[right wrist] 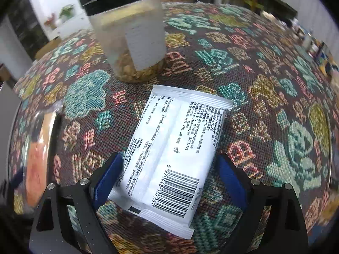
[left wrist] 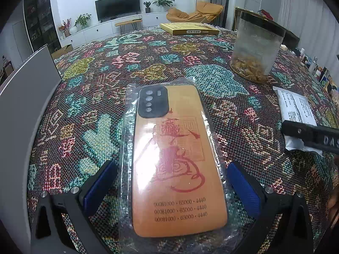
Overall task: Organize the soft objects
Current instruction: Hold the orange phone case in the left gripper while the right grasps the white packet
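Note:
An orange phone case (left wrist: pixel 175 158) in a clear plastic bag lies flat on the patterned tablecloth (left wrist: pixel 101 97). My left gripper (left wrist: pixel 171 188) is open, its blue pads on either side of the case, not touching it. A white wipes packet (right wrist: pixel 169 148) with a barcode lies on the cloth. My right gripper (right wrist: pixel 169 182) is open and straddles the packet; the left pad is close to its edge. The packet (left wrist: pixel 296 110) and the right gripper's finger (left wrist: pixel 311 135) also show at the right of the left wrist view. The bagged case (right wrist: pixel 38 148) shows blurred at the left of the right wrist view.
A clear jar (left wrist: pixel 256 46) with a black lid and yellow contents stands behind both items; it also shows in the right wrist view (right wrist: pixel 129 36). A yellow box (left wrist: pixel 190 28) lies at the far table edge. A grey panel (left wrist: pixel 25 97) stands at the left.

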{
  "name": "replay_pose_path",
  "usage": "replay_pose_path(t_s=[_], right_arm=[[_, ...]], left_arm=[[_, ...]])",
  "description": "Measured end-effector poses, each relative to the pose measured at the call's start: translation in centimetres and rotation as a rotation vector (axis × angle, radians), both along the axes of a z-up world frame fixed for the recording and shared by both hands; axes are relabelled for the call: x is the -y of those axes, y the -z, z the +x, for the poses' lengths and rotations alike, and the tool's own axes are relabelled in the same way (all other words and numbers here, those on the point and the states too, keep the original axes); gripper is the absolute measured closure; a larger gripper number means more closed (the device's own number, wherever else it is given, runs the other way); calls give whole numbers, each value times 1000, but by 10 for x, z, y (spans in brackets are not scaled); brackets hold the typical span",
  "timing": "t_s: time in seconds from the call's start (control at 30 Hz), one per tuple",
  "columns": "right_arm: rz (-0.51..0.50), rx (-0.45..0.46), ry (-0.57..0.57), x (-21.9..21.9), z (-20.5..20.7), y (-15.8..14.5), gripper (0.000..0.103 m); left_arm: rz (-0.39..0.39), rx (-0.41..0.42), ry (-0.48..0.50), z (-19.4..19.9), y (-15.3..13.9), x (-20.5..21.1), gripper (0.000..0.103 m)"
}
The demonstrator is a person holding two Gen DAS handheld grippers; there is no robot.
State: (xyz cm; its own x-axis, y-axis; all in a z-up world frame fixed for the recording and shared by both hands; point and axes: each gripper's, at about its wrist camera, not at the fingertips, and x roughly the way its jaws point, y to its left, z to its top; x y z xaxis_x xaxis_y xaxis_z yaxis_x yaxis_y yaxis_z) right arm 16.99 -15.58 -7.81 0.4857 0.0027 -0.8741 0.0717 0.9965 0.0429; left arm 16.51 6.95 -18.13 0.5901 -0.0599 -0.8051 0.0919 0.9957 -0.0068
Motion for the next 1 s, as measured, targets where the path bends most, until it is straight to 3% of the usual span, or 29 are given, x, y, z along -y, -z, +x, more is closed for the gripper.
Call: replay_pose_path(t_s=[0.27, 1.0], right_arm=[[-56, 132, -62, -8, -11, 5, 8], [-52, 137, -70, -8, -9, 5, 8]], left_arm=[[0, 0, 0, 0, 0, 0, 0], [-1, 0, 0, 0, 0, 0, 0]])
